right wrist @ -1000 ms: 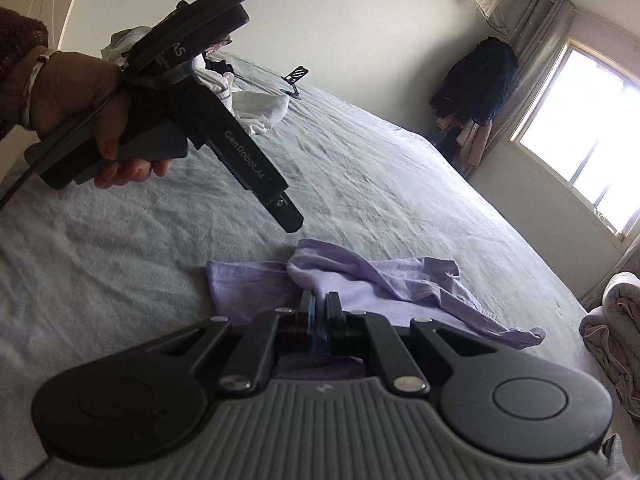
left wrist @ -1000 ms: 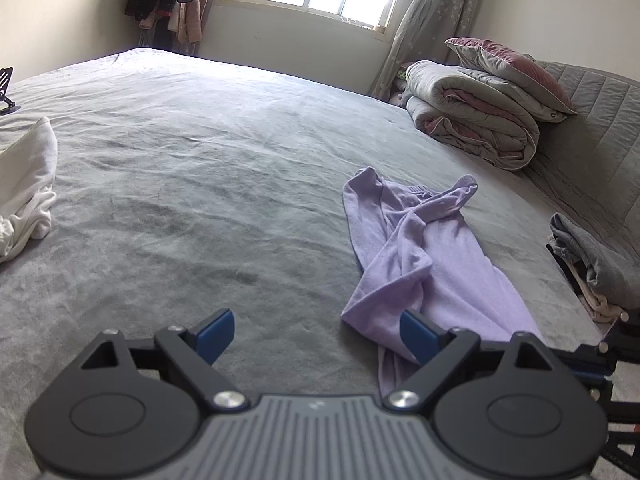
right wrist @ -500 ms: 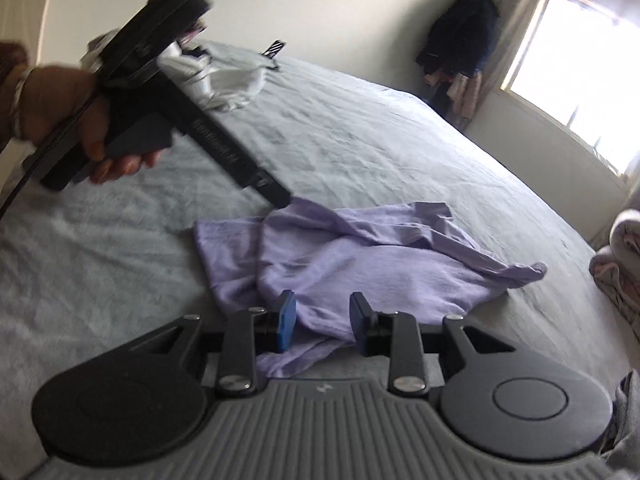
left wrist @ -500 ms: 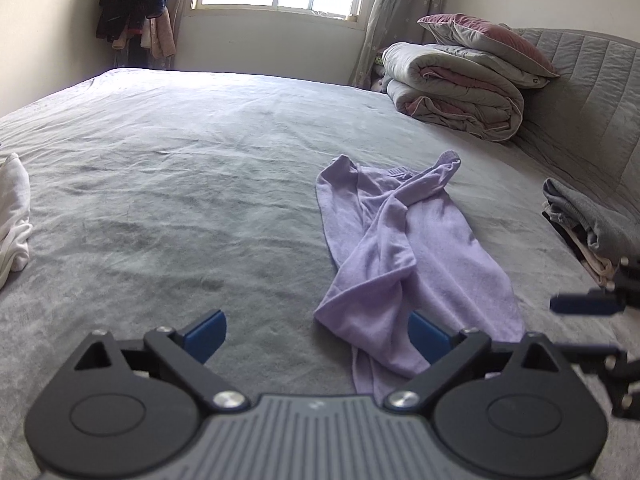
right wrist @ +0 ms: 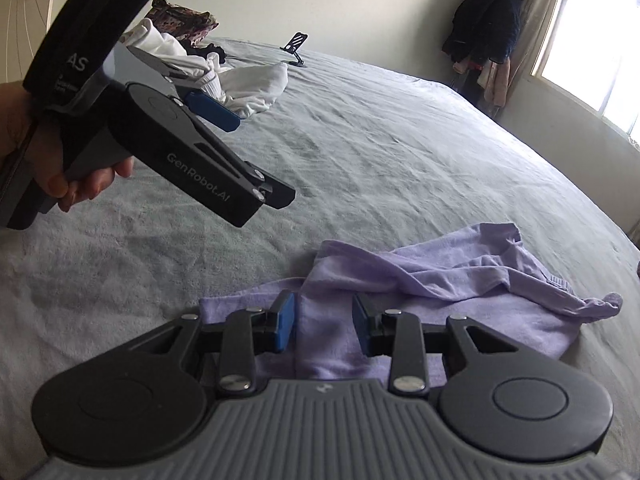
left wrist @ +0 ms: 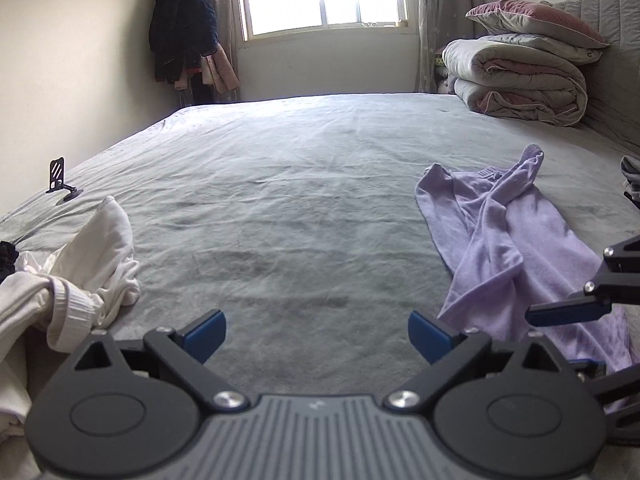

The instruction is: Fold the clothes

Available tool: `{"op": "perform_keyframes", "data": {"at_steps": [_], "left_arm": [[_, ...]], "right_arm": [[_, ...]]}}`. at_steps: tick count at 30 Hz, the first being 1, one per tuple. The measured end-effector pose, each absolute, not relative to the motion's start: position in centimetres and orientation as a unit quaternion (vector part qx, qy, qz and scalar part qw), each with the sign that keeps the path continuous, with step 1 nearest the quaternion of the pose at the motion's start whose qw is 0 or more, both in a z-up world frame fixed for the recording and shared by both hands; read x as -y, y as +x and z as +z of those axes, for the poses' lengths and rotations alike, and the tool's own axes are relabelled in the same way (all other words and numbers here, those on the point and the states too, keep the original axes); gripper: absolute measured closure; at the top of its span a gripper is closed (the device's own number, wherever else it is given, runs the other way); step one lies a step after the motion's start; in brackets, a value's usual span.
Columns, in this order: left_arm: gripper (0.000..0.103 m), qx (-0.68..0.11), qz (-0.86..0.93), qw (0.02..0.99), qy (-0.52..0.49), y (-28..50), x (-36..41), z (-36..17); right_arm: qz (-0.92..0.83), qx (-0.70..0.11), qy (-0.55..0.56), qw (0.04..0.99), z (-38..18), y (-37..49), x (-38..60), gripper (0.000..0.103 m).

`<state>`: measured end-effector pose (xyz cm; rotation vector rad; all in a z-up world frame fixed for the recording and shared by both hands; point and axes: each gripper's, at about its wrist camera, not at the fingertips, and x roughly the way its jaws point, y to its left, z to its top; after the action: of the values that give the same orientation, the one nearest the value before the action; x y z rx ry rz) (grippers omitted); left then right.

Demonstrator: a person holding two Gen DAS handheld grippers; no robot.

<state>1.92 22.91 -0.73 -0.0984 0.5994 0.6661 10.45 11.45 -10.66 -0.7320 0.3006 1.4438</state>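
Observation:
A crumpled lilac garment (left wrist: 508,240) lies on the grey bed (left wrist: 304,184), right of centre in the left wrist view and just ahead of my right gripper (right wrist: 324,326) in the right wrist view (right wrist: 440,280). My right gripper is open, its blue pads either side of a fold of the garment, holding nothing. My left gripper (left wrist: 316,330) is wide open and empty above bare sheet, left of the garment; it shows held in a hand in the right wrist view (right wrist: 240,160).
White clothes (left wrist: 80,272) are heaped at the left. A folded duvet and pillow (left wrist: 520,76) sit at the far right by the headboard. A black phone stand (left wrist: 60,178) stands on the bed's left edge. Dark clothes (left wrist: 182,28) hang by the window.
My right gripper opened and let go of the lilac garment, which now lies on the bed. My left gripper swung left, so the garment moved to the right of its view and the white clothes came in.

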Motion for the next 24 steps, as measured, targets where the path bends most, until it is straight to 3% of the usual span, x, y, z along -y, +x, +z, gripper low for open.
{"op": "perform_keyframes", "data": {"at_steps": [2, 6, 8, 11, 14, 20, 23, 24], "left_arm": [[0.005, -0.291, 0.316, 0.901, -0.049, 1.8, -23.0, -0.8], [0.005, -0.286, 0.292, 0.91, -0.062, 1.7, -22.9, -0.7], [0.005, -0.285, 0.278, 0.915, -0.071, 1.7, -22.9, -0.7], [0.004, -0.285, 0.234, 0.926, -0.077, 1.9, -22.7, -0.8], [0.001, -0.278, 0.173, 0.944, -0.042, 2.3, -21.5, -0.6], [0.001, -0.245, 0.025, 0.966, 0.072, 3.0, -18.2, -0.1], [0.001, -0.255, 0.014, 0.964, 0.074, 3.8, -18.6, -0.4], [0.001, -0.258, 0.01, 0.963, 0.075, 4.1, -18.7, -0.6]], "right_arm": [[0.639, -0.129, -0.335, 0.68, -11.2, 10.3, -12.2, 0.058], [0.631, -0.123, -0.326, 0.693, -11.2, 11.2, -12.1, 0.058], [0.629, -0.132, -0.316, 0.698, -11.2, 12.0, -11.8, 0.064], [0.634, -0.159, -0.275, 0.705, -11.1, 13.6, -11.0, 0.081], [0.641, -0.184, -0.231, 0.708, -10.7, 15.2, -10.1, 0.085], [0.672, -0.215, -0.163, 0.69, -9.7, 17.0, -8.8, 0.086], [0.681, -0.22, -0.154, 0.682, -9.2, 17.3, -8.4, 0.086], [0.684, -0.223, -0.148, 0.679, -9.1, 17.4, -8.2, 0.081]]}}
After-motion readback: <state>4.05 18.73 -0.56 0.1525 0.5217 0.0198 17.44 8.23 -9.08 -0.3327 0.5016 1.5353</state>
